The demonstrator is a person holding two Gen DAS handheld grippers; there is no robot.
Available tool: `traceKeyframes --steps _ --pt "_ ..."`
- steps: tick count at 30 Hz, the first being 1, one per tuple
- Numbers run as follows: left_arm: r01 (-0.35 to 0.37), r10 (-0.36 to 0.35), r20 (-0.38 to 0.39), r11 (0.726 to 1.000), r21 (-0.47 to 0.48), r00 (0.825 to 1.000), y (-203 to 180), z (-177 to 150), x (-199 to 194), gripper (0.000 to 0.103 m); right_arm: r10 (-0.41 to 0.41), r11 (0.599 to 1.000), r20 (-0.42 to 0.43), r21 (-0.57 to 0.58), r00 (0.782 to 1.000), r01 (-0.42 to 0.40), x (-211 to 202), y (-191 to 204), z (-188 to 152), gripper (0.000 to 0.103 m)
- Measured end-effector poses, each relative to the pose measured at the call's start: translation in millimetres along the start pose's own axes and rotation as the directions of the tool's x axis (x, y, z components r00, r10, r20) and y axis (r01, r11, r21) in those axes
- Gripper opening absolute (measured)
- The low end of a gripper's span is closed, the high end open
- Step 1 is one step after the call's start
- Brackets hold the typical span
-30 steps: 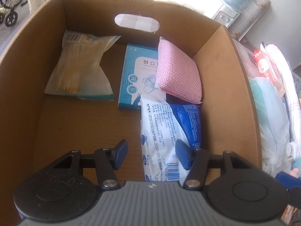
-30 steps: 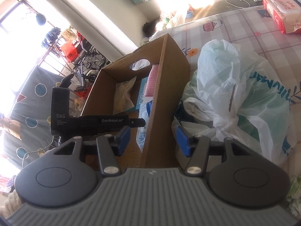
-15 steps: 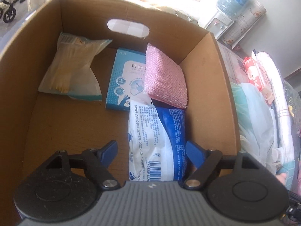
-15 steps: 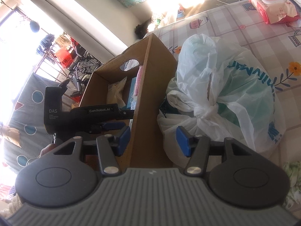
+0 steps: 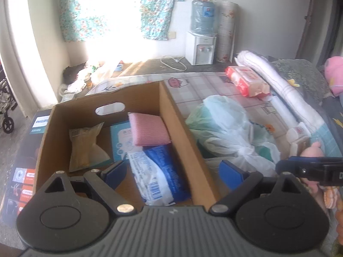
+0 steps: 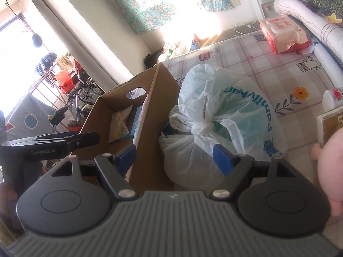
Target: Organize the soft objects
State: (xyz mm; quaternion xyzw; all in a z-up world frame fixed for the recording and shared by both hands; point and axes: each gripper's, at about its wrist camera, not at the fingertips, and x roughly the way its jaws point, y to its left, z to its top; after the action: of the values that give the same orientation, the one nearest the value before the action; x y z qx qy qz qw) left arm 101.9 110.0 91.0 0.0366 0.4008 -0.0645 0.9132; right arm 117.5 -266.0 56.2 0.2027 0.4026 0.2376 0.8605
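the cardboard box (image 5: 184,132) on the bed (image 6: 253,68) held a yellowish packet (image 5: 85,145), pink sponge (image 5: 148,128) and blue wipes pack (image 5: 158,171). the left claw (image 5: 173,172) was opening above it, empty. the right claw (image 6: 174,156) was opening, empty, over a knotted plastic bag (image 6: 225,115).

matt brown cardboard box (image 5: 182,128), pink sponge (image 5: 148,129) of rough woven cloth, thin glossy plastic bag (image 6: 225,115), wipes pack (image 5: 158,171) in shiny crinkled film.

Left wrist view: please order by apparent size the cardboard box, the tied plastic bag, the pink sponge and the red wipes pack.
1. cardboard box
2. tied plastic bag
3. pink sponge and red wipes pack: they look similar, and the pack lies farther away, so unranked.
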Motion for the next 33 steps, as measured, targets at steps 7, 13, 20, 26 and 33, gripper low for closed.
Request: traceKeyframes --steps 7,13,20,26,33 --pt "0.127 -0.129 0.004 0.983 0.134 0.992 -73.3 -9.1 -0.3 0.094 -0.051 0.997 0.066 0.064 0.997 0.047 -42.4 -36.8 -14.2 0.081" --pt "0.230 -0.233 -0.016 0.946 0.230 0.972 -137.2 -16.2 7.8 0.094 -0.103 0.989 0.115 0.120 0.988 0.089 -80.9 -73.8 -21.3 0.081" --pt "0.253 -0.260 -0.023 0.910 0.328 0.965 -198.8 -22.6 31.3 0.096 -0.172 0.974 0.143 0.175 0.975 0.146 -115.2 -121.5 -24.0 0.081" --pt "0.334 -0.324 -0.088 0.879 0.339 0.942 -235.3 -27.9 63.6 0.099 -0.161 0.957 0.137 0.264 0.977 0.120 -128.9 -175.3 -10.0 0.081" --pt "0.407 -0.373 -0.163 0.851 0.334 0.914 -265.9 -28.8 101.6 0.095 -0.120 0.939 0.034 0.329 0.992 0.102 -97.0 -213.1 12.5 0.062"
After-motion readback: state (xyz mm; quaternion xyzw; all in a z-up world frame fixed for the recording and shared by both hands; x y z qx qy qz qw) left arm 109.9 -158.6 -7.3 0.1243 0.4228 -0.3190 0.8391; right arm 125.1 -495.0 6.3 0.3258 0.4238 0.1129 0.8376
